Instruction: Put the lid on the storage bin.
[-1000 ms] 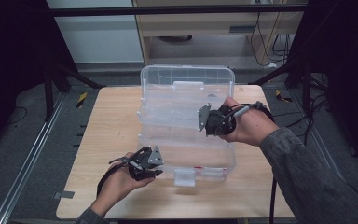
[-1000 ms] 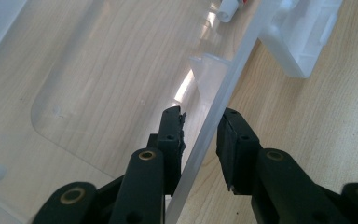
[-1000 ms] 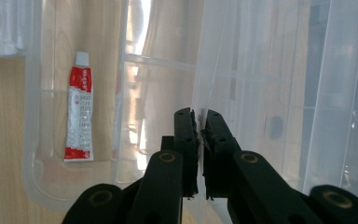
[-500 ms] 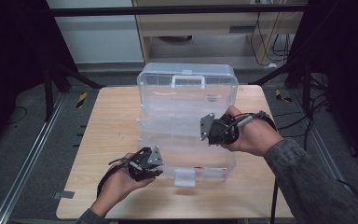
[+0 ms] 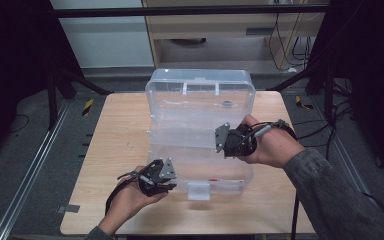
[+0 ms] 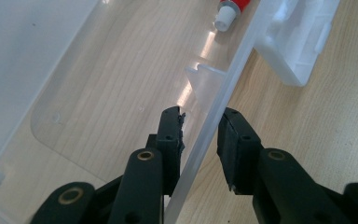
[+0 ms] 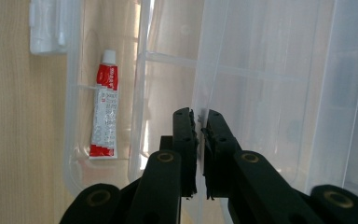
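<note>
On pale wood, a clear plastic box holds a red tube.

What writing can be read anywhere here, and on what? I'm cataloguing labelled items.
None can be quoted.
Red and white tube in the clear plastic box: rows of print along its side, too small and blurred to read.
Box, its white latch and the wooden table: no lettering to be seen.
</note>
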Motion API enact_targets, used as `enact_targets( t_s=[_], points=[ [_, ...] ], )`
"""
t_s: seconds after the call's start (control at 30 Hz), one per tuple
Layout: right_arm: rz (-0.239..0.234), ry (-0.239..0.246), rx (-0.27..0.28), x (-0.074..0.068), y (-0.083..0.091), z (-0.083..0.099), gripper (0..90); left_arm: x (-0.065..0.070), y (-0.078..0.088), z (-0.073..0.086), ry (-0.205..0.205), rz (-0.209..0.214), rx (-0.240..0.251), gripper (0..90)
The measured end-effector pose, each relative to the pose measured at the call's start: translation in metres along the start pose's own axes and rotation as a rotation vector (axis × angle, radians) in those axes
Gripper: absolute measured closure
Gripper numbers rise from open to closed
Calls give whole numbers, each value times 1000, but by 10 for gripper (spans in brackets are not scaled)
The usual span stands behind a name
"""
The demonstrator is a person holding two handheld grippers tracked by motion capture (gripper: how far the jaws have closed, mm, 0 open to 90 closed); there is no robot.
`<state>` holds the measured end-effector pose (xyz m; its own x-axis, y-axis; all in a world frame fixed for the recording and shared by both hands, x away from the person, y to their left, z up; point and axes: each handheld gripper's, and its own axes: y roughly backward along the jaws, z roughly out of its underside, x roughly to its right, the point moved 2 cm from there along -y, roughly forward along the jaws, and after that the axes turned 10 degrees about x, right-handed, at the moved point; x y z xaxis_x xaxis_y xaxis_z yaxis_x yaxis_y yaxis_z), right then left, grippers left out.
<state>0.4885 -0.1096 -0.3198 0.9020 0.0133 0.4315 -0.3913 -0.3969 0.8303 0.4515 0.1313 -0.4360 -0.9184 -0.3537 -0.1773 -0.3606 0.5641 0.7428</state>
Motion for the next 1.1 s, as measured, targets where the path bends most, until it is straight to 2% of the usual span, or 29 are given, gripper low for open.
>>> enact_targets(
  t_s=[0.17, 0.57, 0.6, 0.63, 0.7, 0.73, 0.77, 0.8, 0.87, 0.9, 0.97, 1.0, 1.03, 1.1],
  points=[
    [-7, 19, -17, -4, 0, 0, 842, 1, -1, -1, 2, 1, 4, 704],
    [-34, 21, -18, -12, -1, 1, 837, 2, -2, -1, -3, 0, 17, 697],
    [-33, 21, -16, -12, -1, 1, 836, 2, -2, -1, 3, -2, 24, 696],
    [-36, 22, -15, -13, -1, 2, 835, 5, -2, 0, 38, -5, 27, 693],
    [-33, 21, -13, -13, -1, 2, 834, 4, -2, 0, 23, -8, 29, 684],
    [-30, 20, -14, -13, -1, 2, 834, 7, -3, 1, 55, -25, 34, 678],
    [-30, 22, -15, -13, -1, 2, 834, 5, -3, 2, 31, -26, 31, 671],
    [-30, 24, -15, -13, -1, 2, 834, 5, -3, 2, 31, -26, 31, 663],
    [-34, 18, -17, -13, 0, 3, 834, 8, -1, 6, 61, -42, 33, 611],
    [-35, 18, -18, -12, 0, 3, 834, 8, 0, 7, 49, -43, 39, 599],
    [-37, 18, -15, -12, 0, 3, 834, 10, 4, 11, 73, -54, 55, 559],
    [-37, 18, -15, -12, 0, 3, 833, 8, 7, 12, 71, -55, 65, 536],
    [-36, 17, -13, -12, 0, 3, 833, 9, 10, 13, 105, -61, 85, 512],
    [-37, 14, -10, -12, 0, 3, 833, 7, 16, 12, 87, -48, 111, 490]
  ],
)
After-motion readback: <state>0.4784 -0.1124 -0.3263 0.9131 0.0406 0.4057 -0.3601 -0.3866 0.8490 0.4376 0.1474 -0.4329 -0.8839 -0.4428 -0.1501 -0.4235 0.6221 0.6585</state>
